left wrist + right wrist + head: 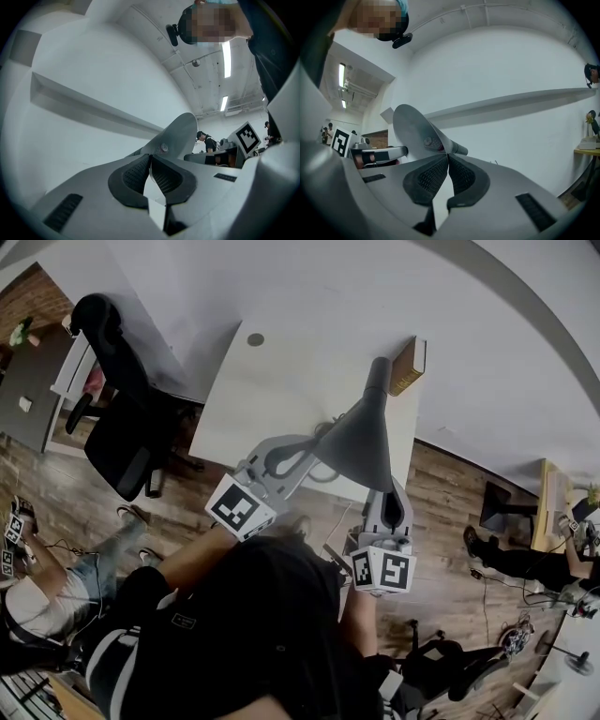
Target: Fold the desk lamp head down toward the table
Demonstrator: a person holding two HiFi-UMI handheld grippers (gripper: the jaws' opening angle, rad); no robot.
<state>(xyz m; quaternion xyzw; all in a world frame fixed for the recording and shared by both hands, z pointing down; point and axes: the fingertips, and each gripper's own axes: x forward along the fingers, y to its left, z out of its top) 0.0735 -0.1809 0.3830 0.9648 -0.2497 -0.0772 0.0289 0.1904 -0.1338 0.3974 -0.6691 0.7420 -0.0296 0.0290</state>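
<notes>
- Nearest me in the head view, my right gripper (389, 493) has its jaws almost together. They pinch the thin rim of the lamp head (361, 442) at the head's 6 o'clock.
- My left gripper (312, 454) grips the same way, jaws narrow on the rim at about 9 o'clock. Neither hand is clearly nearer.
- From each pair of jaws the cone flares straight ahead of the tips.
- The head's long axis runs toward 12 o'clock and tapers into the lamp neck (378, 376), with the white surface (272, 381) beyond.
- I judge the fold depends on drawing the rim down about that far end.
</notes>
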